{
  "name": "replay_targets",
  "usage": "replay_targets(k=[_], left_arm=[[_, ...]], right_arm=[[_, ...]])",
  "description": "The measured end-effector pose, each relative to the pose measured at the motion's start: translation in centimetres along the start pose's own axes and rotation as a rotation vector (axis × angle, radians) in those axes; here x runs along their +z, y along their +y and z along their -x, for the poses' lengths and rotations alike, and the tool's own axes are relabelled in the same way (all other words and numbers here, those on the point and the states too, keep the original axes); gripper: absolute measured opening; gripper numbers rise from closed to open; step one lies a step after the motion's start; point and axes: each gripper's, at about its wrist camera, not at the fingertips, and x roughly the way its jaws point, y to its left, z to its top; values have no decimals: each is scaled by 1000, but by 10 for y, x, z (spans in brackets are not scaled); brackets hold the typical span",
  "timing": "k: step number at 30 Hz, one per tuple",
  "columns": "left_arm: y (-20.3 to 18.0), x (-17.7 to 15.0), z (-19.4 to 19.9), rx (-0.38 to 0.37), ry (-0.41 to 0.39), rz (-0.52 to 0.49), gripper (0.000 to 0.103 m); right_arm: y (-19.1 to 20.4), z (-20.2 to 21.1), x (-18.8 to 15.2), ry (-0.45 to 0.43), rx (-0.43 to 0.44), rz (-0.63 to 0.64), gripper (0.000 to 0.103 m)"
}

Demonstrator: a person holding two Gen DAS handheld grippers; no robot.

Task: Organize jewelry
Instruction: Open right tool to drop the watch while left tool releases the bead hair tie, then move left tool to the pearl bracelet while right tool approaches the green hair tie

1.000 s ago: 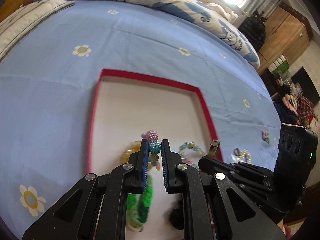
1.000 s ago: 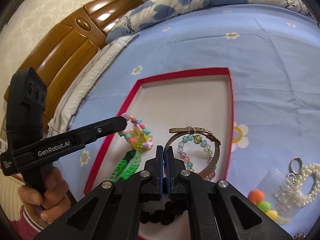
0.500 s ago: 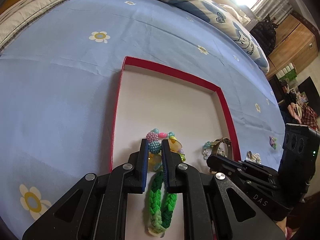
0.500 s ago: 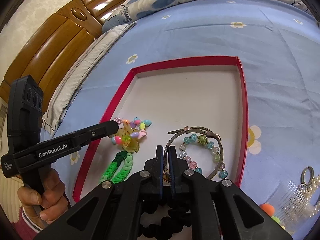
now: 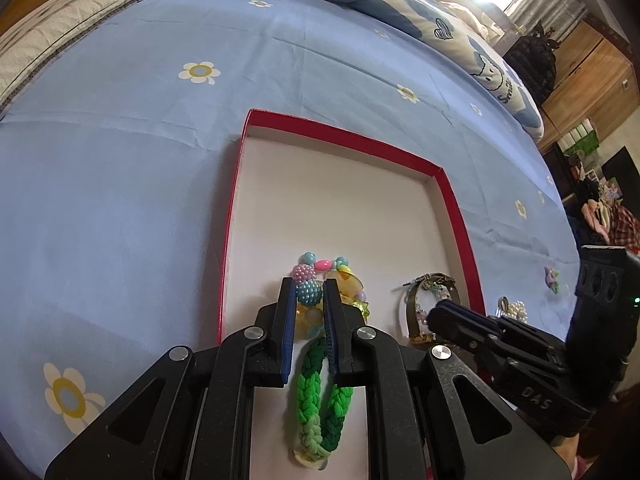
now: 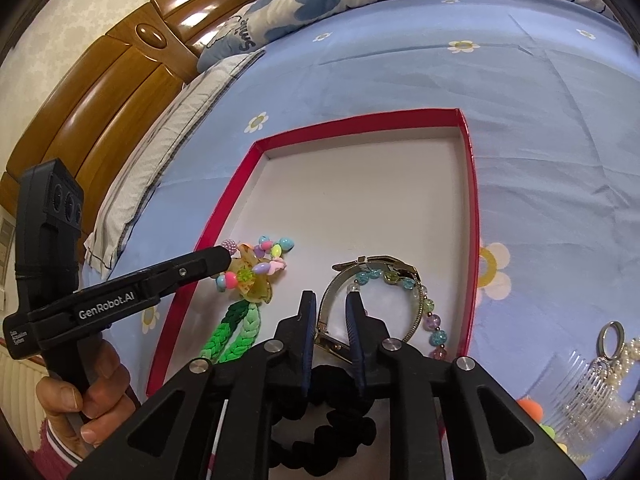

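Note:
A red-rimmed box with a white floor lies on the blue bedsheet. My left gripper is shut on a colourful bead bracelet, low over the box's near left part. A green braided band lies just behind it. My right gripper is slightly open over a metal mesh watch band and a pastel bead bracelet near the box's right wall. A black scrunchie lies under its fingers.
On the sheet right of the box lie a pearl piece with a ring, a clear comb and orange and green pom-poms. A small flower clip lies further off. Pillows and a wooden headboard stand behind.
My left gripper carried the bead bracelet down to the box floor by the yellow flower piece. My right gripper's jaws parted from shut to slightly open above the watch band.

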Motion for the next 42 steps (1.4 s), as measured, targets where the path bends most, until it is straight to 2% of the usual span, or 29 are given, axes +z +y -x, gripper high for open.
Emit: replay_targets(k=[3, 10, 12, 22, 32, 42], left_arm=[[-1, 0, 0, 10, 1, -2, 24], [-2, -3, 6, 13, -4, 4, 34], [-3, -4, 10, 12, -11, 5, 41], [-22, -11, 23, -4, -24, -23, 44], [-64, -21, 35, -44, -27, -85, 53], [-114, -34, 26, -85, 14, -176, 53]], right_arm=[[0, 6, 0, -13, 6, -5, 22], [4, 26, -4, -47, 23, -16, 23], [4, 35, -6, -63, 27, -21, 25], [-13, 82, -25, -135, 16, -64, 37], [-65, 123, -60, -185, -58, -181, 47], [-124, 176, -95, -255, -154, -296, 48]])
